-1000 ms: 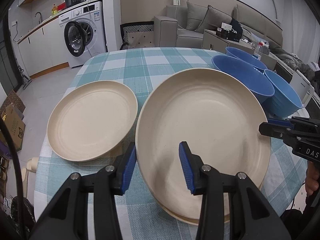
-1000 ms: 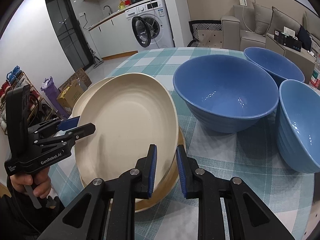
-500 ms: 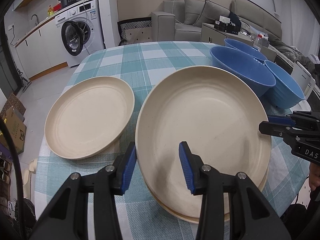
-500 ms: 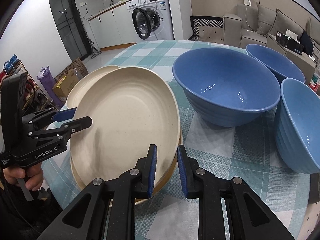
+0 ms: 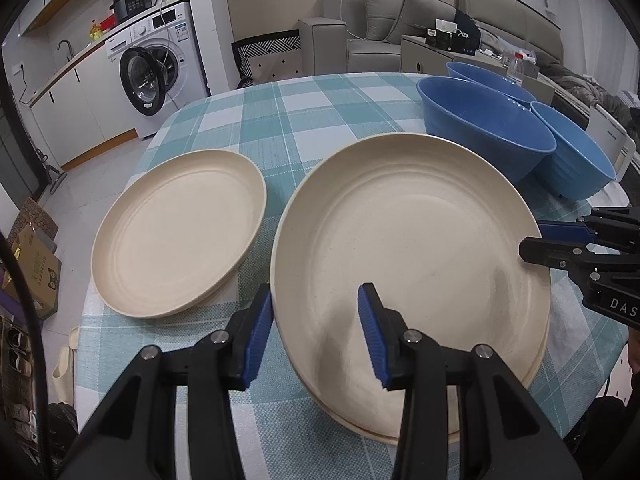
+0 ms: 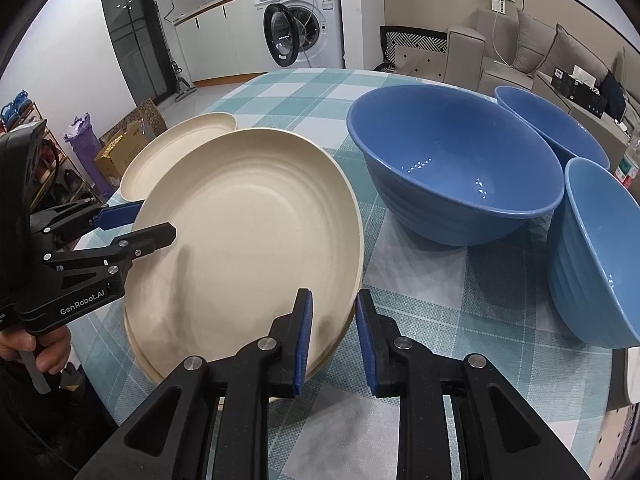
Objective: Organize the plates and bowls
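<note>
**Right wrist view: both claws pinch the top plate**

Right gripper [image 6: 334, 334] clamps the near rim of the top plate [image 6: 248, 240]; left gripper [image 5: 316, 332] clamps the opposite rim. The plate sits on another plate, beside the bowls [image 6: 452, 160]. A lone plate [image 5: 176, 236] lies left.

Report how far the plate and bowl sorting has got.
Barely begun. In hand: both grippers, left and right, grip opposite rim edges of the top plate, right above another plate on the table. Left: the third plate lies apart, and the three blue bowls stand unstacked.
</note>
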